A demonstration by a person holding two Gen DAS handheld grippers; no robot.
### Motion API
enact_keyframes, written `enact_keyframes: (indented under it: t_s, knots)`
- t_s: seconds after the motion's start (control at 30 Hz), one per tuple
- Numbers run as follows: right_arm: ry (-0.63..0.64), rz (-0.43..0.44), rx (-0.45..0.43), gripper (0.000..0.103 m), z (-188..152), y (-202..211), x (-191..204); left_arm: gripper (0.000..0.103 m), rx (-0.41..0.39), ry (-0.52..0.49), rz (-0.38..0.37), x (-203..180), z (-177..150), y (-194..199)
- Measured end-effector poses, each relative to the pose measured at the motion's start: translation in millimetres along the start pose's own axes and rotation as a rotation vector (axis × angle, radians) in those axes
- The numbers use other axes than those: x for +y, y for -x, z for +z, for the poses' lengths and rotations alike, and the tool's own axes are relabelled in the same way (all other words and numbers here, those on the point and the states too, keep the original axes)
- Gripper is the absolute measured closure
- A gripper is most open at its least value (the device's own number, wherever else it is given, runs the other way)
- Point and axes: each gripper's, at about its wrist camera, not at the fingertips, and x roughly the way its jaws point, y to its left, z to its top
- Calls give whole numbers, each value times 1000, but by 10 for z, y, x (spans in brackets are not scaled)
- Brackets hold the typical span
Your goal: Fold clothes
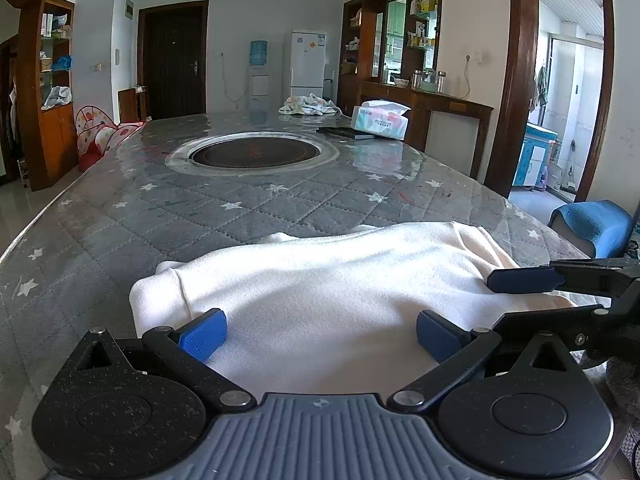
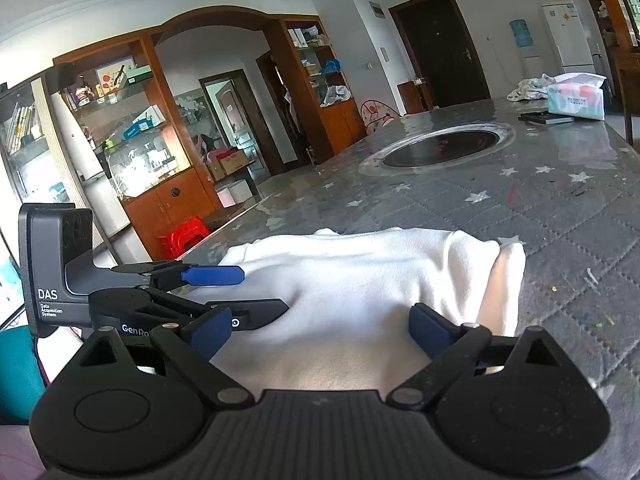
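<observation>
Left wrist view: white garment (image 1: 328, 280) bunched at the table's (image 1: 120, 216) near edge, barely folded.

Both jaws wide apart over the cloth, left gripper (image 1: 318, 330) and right gripper (image 2: 320, 328), gripping nothing. Probably most folding left.

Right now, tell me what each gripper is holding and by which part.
Nothing is held. The left gripper and right gripper both stand open over the near part of the white garment, which lies on the table.

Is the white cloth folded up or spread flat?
Partly folded: the white cloth lies bunched on the table, its right edge doubled over itself.
</observation>
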Motion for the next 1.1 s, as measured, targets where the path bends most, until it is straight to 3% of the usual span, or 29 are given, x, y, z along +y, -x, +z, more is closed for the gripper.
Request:
enact_keyframes:
  t_s: [0.3, 0.5, 0.73, 0.9, 1.1]
  knots:
    - [0, 17, -22, 0, 2, 42, -1, 0, -19, 24, -29, 52, -2, 64]
    - [56, -65, 15, 0, 145, 18, 196, 0, -86, 36, -31, 183, 4, 303]
    - [-30, -92, 29, 0, 489, -297, 114, 0, -94, 153, -33, 576, -49, 429]
    - [-140, -115, 38, 0, 547, -558, -116, 0, -95, 160, -49, 734, -96, 506]
    - [-144, -143, 49, 0, 551, -631, -126, 0, -71, 185, -57, 847, -100, 488]
